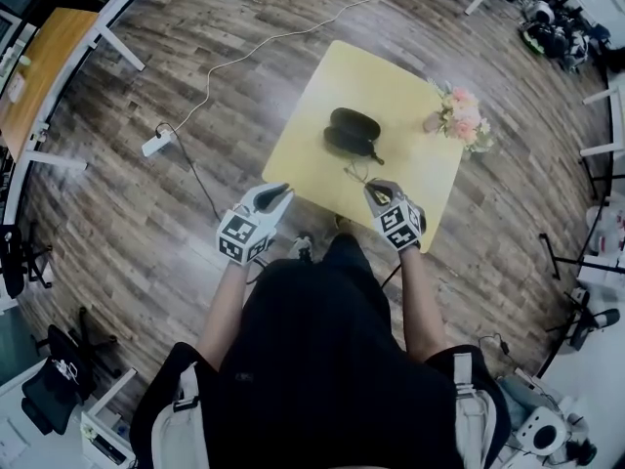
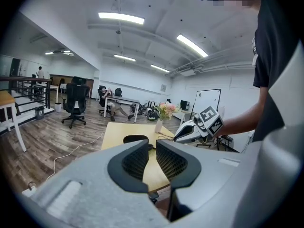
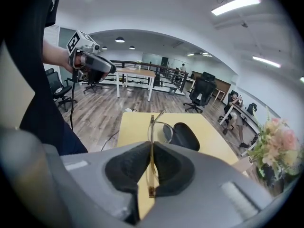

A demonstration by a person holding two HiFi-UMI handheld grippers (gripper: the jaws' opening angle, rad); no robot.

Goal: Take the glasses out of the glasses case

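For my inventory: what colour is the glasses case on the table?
The glasses case is black, clearest in the head view.

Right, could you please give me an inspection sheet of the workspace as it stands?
Surface: yellow table.
Job's things: black case lies on the table, apparently open; glasses are out of it, held above the table.
Clutter: vase of flowers at the table's edge.
Grippers: right gripper shut on one arm of the glasses; left gripper jaws together, nothing between them.
Cables: white cable crosses the floor to a power strip.
Surroundings: desks, office chairs.
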